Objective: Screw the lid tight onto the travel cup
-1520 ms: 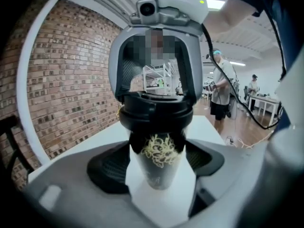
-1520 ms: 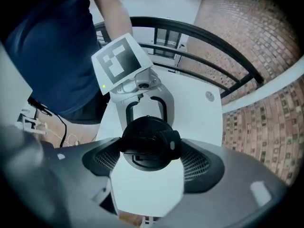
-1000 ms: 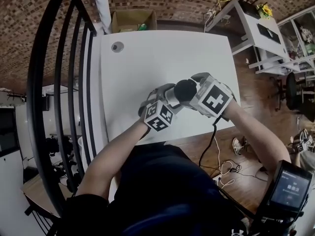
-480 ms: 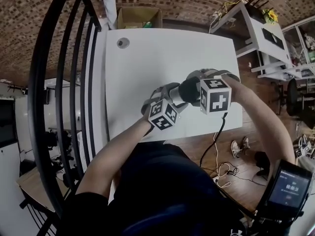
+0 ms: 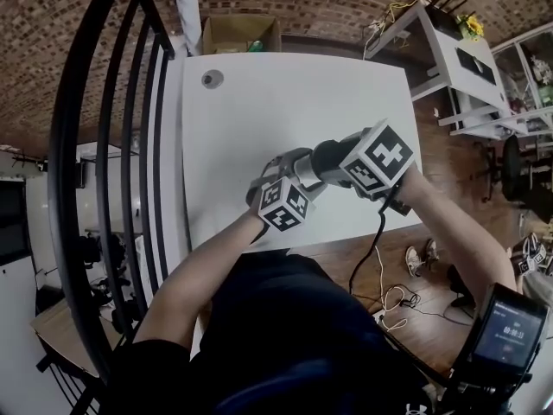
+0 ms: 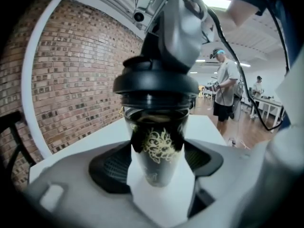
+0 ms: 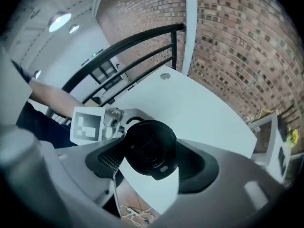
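travel cup (image 6: 159, 148) was clamped in the 2 jaws of the left gripper (image 6: 159, 161), by the table's (image 5: 259, 102) near edge, right gripper (image 7: 151, 161) above, jaws just closing in, pads on the lid (image 7: 149, 146)

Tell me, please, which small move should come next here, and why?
Probably roll the right gripper to turn the lid tighter: its jaws have just been closing and now seem to press on the lid, while the left gripper clamps the travel cup.

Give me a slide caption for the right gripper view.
The right hand-held gripper, jaws just closing, clasps the black lid from above, over the white table beside a brick wall.
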A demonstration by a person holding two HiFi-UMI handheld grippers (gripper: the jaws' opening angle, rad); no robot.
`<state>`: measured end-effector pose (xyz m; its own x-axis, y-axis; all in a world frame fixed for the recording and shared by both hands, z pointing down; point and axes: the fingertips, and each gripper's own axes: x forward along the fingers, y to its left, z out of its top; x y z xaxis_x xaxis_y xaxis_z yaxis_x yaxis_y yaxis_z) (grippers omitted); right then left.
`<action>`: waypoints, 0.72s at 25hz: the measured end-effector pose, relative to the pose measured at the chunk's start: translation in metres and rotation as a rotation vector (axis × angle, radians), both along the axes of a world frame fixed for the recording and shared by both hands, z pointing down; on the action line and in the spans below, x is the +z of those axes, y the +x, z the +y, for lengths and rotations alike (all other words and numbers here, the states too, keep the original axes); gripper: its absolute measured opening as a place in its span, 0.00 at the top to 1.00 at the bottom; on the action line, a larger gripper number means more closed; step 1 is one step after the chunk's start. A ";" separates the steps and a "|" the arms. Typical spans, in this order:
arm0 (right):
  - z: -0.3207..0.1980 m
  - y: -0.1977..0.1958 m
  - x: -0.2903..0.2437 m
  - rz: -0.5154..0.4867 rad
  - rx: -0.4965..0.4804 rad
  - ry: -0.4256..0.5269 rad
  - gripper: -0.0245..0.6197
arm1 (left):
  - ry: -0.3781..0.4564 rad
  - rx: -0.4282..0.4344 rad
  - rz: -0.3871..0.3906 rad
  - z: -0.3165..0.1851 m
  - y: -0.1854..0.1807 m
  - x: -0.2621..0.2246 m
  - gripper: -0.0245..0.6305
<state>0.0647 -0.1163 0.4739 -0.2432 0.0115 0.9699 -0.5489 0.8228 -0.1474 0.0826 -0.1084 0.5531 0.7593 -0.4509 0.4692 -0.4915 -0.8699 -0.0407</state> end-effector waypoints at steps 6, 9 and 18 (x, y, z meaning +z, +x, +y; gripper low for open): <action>0.003 -0.006 0.010 0.076 -0.146 0.064 0.44 | -0.001 -0.001 -0.004 0.001 -0.001 -0.001 0.43; 0.007 -0.007 0.011 0.102 -0.161 0.060 0.44 | -0.001 0.000 -0.006 0.002 0.000 -0.002 0.44; 0.032 -0.023 -0.007 0.060 -0.984 0.268 0.32 | 0.003 0.005 -0.013 0.005 -0.002 -0.002 0.44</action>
